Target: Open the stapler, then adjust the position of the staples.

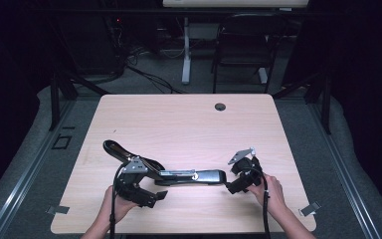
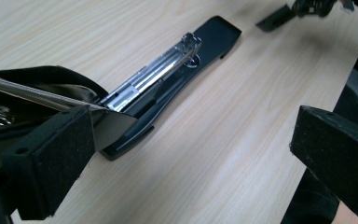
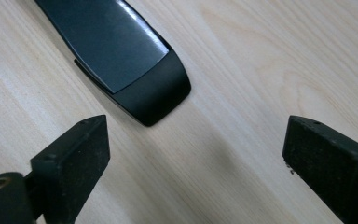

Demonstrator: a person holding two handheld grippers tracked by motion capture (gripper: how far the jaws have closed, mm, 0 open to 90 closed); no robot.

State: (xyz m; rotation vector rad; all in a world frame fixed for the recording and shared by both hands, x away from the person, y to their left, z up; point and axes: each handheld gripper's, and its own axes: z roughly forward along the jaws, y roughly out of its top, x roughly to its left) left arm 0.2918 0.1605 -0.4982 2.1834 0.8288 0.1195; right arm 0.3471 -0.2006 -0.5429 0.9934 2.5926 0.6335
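Note:
A long black stapler (image 1: 179,175) lies swung open flat on the wooden table (image 1: 189,124), its handle half (image 1: 117,149) reaching up-left and its base (image 1: 209,177) to the right. In the left gripper view the shiny metal magazine (image 2: 154,74) runs along the base, whose rounded end (image 2: 219,32) points at the far right gripper (image 2: 303,7). My left gripper (image 1: 155,186) (image 2: 193,163) stands open beside the hinge, bare table between its jaws. My right gripper (image 1: 233,178) (image 3: 198,172) is open just short of the base's end (image 3: 135,56), gripping nothing.
A round cable hole (image 1: 220,106) sits near the table's far edge. Behind the table stand a black chair (image 1: 243,45) and a white desk leg (image 1: 185,50), with cables on the floor. Both of the person's hands rest near the front edge.

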